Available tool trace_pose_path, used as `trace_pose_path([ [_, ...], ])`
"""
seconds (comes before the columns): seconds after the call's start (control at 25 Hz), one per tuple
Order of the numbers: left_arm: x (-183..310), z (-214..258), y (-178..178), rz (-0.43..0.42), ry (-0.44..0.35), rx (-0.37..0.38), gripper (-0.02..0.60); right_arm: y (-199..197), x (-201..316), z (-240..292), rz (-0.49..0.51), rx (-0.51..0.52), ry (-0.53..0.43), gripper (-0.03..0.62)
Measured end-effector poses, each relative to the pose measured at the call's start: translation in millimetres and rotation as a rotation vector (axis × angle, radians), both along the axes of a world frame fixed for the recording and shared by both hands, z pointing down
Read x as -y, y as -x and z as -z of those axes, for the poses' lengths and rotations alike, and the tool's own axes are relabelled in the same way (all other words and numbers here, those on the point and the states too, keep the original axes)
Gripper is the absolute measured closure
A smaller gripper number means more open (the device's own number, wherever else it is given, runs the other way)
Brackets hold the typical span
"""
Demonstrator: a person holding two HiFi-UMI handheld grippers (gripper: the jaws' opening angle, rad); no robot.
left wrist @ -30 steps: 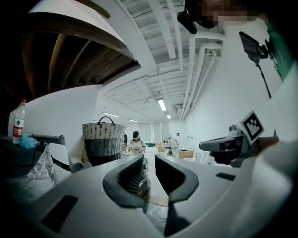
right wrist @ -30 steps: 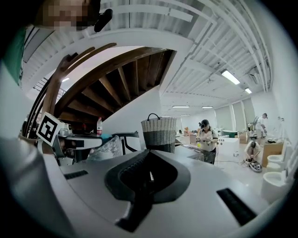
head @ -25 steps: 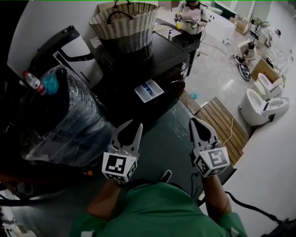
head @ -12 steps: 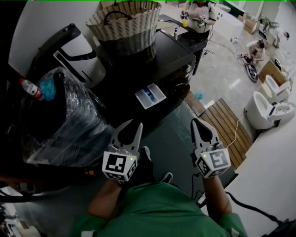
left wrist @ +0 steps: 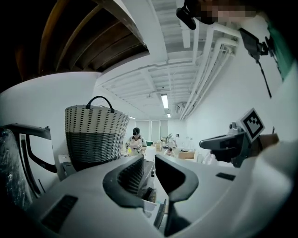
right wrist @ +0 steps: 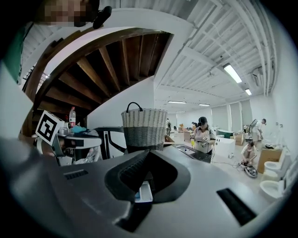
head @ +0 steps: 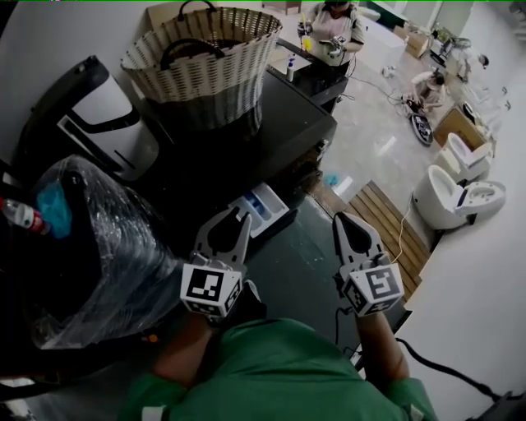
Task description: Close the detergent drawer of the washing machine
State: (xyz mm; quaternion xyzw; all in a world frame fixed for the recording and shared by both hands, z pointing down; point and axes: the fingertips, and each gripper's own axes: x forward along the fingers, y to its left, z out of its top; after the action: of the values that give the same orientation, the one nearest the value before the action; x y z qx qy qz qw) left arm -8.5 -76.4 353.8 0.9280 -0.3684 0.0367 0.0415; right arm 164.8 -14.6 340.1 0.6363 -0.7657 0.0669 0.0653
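The black washing machine (head: 283, 123) stands ahead of me with its white detergent drawer (head: 261, 210) pulled out, blue compartments showing. My left gripper (head: 238, 218) is open by a narrow gap, its tips just left of the drawer's front and not touching it. In the left gripper view the left gripper (left wrist: 149, 169) points over the machine's top. My right gripper (head: 343, 219) is shut and empty, to the right of the drawer over the dark floor. In the right gripper view the drawer (right wrist: 144, 191) shows under the joined tips of the right gripper (right wrist: 148, 155).
A wicker basket (head: 205, 62) sits on the machine's top. A plastic-wrapped black bulk (head: 82, 247) stands at the left. A wooden slat platform (head: 382, 222) and a white toilet (head: 448, 193) lie to the right. People work at the back (head: 329, 25).
I have moved closer to the machine. The drawer now lies right by the left gripper's tips. Both grippers keep the same jaw states.
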Motion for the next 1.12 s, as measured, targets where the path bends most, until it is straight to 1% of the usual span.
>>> trace_pose_path([
  [0.16,52,-9,22,-0.006,0.035,-0.012,0.490,23,48,6,-0.006,0.003,-0.003,0.571],
  [0.28,80,-18,37,-0.007,0.051,-0.019,0.491,32,74,0,-0.015,-0.002,0.012,0.571],
  [0.44,96,-39,51,0.009,0.094,-0.031,0.491,44,97,-15,0.004,-0.034,0.040,0.571],
  [0.56,103,-56,59,0.029,0.128,-0.026,0.490,52,112,-27,0.016,-0.031,0.064,0.571],
  [0.76,118,-71,74,0.091,0.153,0.004,0.489,63,131,-61,0.094,-0.039,0.113,0.571],
  [0.88,124,-77,78,0.138,0.165,0.022,0.489,74,139,-81,0.165,-0.041,0.145,0.571],
  [1.0,126,-85,74,0.178,0.183,0.040,0.489,76,146,-101,0.224,-0.054,0.184,0.571],
  [1.12,124,-91,64,0.202,0.201,0.068,0.491,63,152,-120,0.241,-0.060,0.222,0.571],
])
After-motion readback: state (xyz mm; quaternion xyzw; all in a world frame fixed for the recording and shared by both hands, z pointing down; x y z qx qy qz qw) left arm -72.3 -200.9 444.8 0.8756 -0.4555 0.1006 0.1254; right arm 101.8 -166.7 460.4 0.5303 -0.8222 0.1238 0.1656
